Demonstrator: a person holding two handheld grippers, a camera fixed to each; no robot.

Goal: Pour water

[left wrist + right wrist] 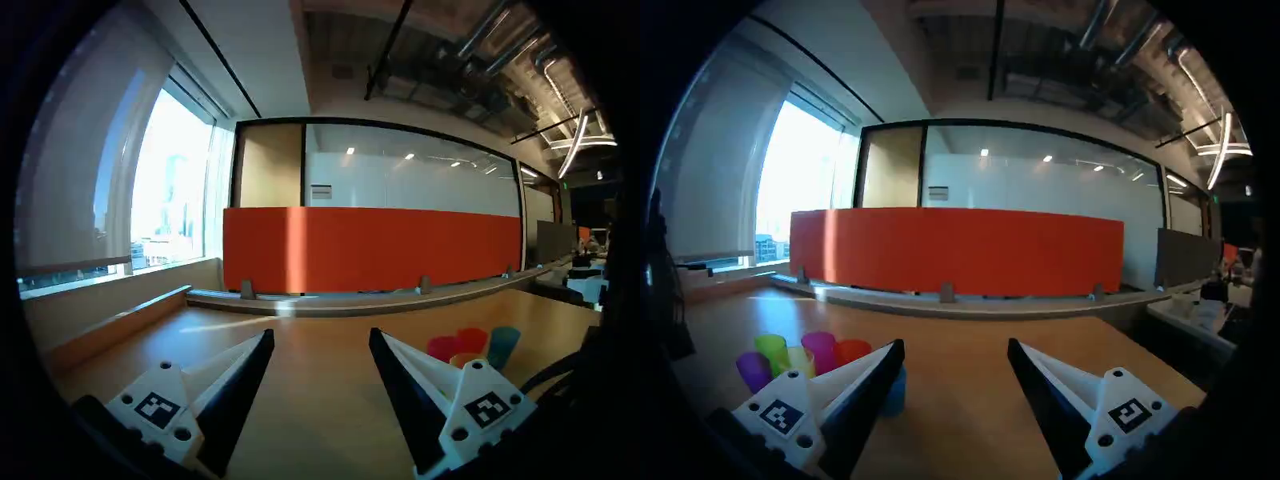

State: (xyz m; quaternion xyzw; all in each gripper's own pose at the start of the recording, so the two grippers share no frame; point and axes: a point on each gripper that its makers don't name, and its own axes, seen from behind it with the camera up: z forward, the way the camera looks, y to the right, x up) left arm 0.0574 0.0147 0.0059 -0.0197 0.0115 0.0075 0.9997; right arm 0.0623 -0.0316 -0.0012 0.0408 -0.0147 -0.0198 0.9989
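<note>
Several coloured plastic cups stand in a cluster on the wooden table (320, 376). In the left gripper view the cups (468, 346) lie past my right finger: red, orange and a teal one (504, 344). In the right gripper view the same cluster (812, 356) sits behind my left finger: purple (754, 370), green (772, 350), magenta, red, and a blue cup (894, 392) partly hidden by the finger. My left gripper (320, 340) is open with nothing between its fingers. My right gripper (956, 348) is open too, held just right of the cups.
An orange partition (368, 248) runs along the table's far edge, with a glass wall behind it. A bright window (164, 200) and a wooden ledge are at the left. Desks with objects (1204, 308) stand at the far right.
</note>
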